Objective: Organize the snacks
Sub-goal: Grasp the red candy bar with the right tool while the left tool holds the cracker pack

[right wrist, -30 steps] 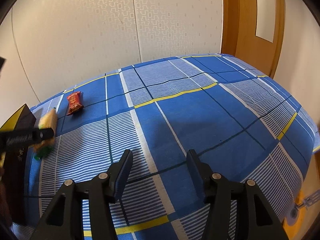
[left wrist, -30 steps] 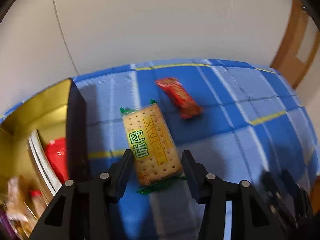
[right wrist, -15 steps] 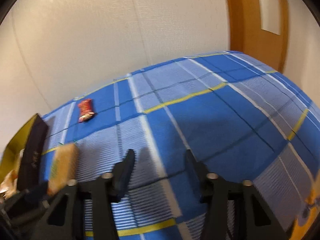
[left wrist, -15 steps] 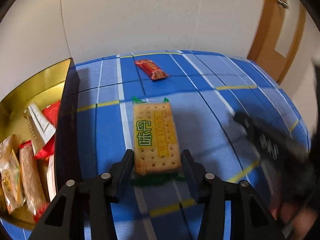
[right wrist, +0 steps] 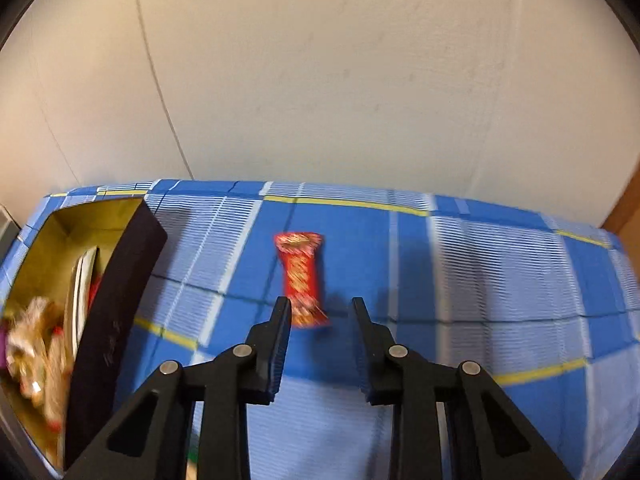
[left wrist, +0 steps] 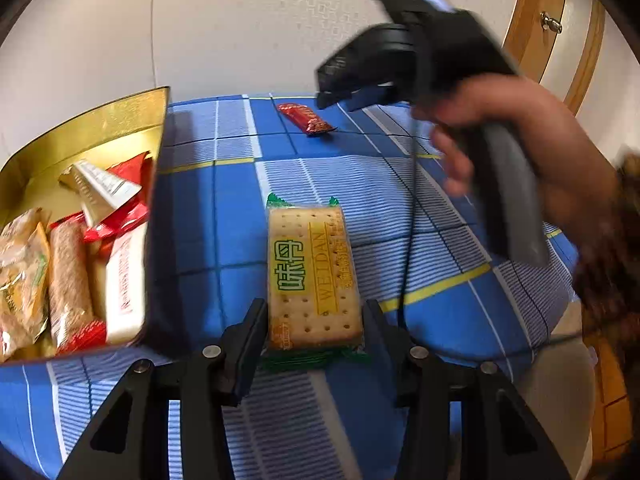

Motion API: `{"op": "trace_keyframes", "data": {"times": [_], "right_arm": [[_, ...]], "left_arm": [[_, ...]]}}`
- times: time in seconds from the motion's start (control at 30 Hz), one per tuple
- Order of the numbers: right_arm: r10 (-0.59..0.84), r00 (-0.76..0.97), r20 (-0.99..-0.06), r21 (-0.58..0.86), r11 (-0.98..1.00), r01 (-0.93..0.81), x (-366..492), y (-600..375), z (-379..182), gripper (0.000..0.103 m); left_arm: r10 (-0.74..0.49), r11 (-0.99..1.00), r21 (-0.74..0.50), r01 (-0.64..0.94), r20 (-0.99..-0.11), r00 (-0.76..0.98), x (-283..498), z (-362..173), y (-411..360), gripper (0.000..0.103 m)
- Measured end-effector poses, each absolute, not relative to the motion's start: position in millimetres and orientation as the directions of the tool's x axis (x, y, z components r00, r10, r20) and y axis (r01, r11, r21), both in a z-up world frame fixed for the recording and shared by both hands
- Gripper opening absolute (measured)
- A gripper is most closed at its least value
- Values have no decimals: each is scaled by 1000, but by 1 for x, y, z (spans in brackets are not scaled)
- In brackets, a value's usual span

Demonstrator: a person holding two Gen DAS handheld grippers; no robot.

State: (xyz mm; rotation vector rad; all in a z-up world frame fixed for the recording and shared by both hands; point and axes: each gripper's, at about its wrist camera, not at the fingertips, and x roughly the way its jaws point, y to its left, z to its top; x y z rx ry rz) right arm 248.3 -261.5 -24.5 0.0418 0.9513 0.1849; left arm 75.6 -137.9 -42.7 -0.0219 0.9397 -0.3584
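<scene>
Between the left gripper's (left wrist: 314, 330) spread fingers lies the cracker pack (left wrist: 311, 276), flat on the blue plaid cloth (left wrist: 224, 200), its near end bracketed by both tips; whether they touch it I cannot tell, and it is not lifted. At 9 o'clock from the pack stands the gold-lined box (left wrist: 100, 120), holding several wrapped snacks (left wrist: 68, 276). At 12 o'clock, well apart, lies the red bar (left wrist: 307, 119). From 2 o'clock a hand (left wrist: 520, 152) holds the right gripper (right wrist: 320, 320) above the cloth, jaws wide and empty, the bar's near end lying between its tips, the box at its 9 o'clock.
</scene>
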Motion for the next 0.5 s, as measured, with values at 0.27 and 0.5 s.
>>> {"op": "trace_keyframes", "data": {"times": [0.27, 0.5], "right_arm": [[78, 494, -866, 10, 990, -140, 281, -229, -55, 23], [104, 510, -854, 44, 991, -128, 246, -246, -51, 22]], "left_arm": [[-323, 939, -202, 277, -792, 518, 70, -42, -122, 49], [-331, 938, -216, 270, -782, 527, 69, -44, -116, 49]]}}
